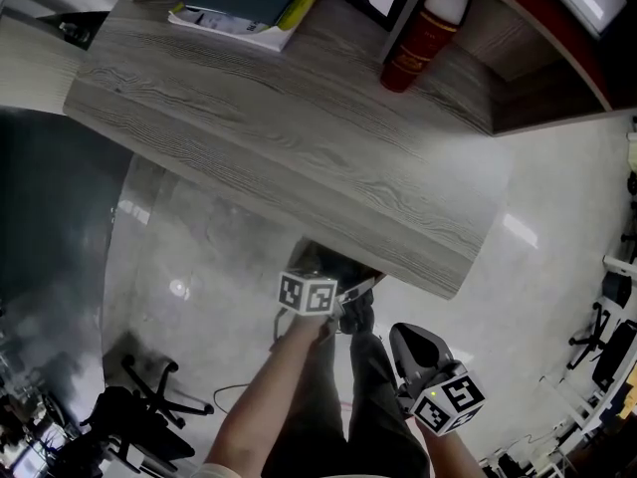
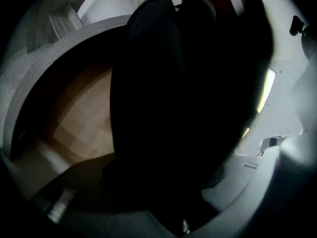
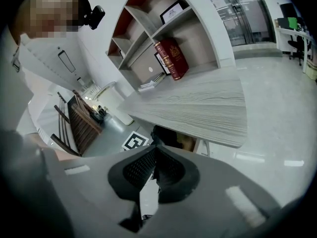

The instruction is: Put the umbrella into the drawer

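Looking down from the head view, we see the left gripper [image 1: 350, 293] just under the near edge of the grey wood-grain desk [image 1: 299, 137], its marker cube turned up toward us. At about one o'clock from that cube a dark bundle pokes in below the desktop: the umbrella [image 1: 336, 265]. In the left gripper view the umbrella [image 2: 168, 108] fills the middle of the picture, a folded, matt black bulk running from six o'clock up to twelve, with soft rounded folds and no pattern we can make out. The left fingers are clamped on it, partly open around its width. At nine o'clock of the umbrella lies the tan floor of the drawer [image 2: 84, 118], ringed by a pale wall; the umbrella hangs over that opening, and we cannot tell whether it touches the bottom.

The right gripper [image 1: 410, 345] hangs at four o'clock from the left one, apart from the desk. In its own view the ribbed black pads [image 3: 141, 167] meet at the tips with nothing between them.
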### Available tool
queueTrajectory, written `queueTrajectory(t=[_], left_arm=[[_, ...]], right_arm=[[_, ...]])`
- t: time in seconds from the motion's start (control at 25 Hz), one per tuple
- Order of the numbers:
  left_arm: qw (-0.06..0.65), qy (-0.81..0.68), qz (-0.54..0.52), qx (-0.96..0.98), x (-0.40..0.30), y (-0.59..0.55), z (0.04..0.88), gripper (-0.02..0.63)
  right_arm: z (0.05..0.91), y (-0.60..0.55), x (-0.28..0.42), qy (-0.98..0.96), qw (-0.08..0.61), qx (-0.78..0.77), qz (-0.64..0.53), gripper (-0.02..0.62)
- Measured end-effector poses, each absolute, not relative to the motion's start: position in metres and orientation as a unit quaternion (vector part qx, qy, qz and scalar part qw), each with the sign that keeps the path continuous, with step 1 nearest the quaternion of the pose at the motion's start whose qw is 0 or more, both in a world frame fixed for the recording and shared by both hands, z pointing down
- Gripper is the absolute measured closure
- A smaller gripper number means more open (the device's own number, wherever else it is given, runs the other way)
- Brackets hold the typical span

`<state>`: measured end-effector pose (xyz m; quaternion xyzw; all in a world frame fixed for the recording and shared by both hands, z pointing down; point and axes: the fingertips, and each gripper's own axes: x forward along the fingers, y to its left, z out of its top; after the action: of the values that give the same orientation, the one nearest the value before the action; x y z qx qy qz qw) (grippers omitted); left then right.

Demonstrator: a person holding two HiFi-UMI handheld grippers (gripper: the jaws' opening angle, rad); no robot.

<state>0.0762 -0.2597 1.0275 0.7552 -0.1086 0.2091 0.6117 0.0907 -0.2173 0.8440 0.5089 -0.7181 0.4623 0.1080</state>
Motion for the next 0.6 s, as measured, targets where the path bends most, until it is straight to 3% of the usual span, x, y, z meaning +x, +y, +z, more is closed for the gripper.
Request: queueTrajectory(t=[0.44, 0.6], left_arm=[[0.626, -0.075, 0.185, 0.754, 0.095, -0.271, 1.040, 0.364], [0.651, -0.074, 0.150, 0.740, 0.100, -0.274, 1.040, 0.309]], right_arm=[[0.874, -0.213, 0.101, -0.699, 0.106, 0.519, 0.480, 0.589], [0.877, -0.213, 0.102, -0.697, 0.108, 0.518, 0.483, 0.591]])
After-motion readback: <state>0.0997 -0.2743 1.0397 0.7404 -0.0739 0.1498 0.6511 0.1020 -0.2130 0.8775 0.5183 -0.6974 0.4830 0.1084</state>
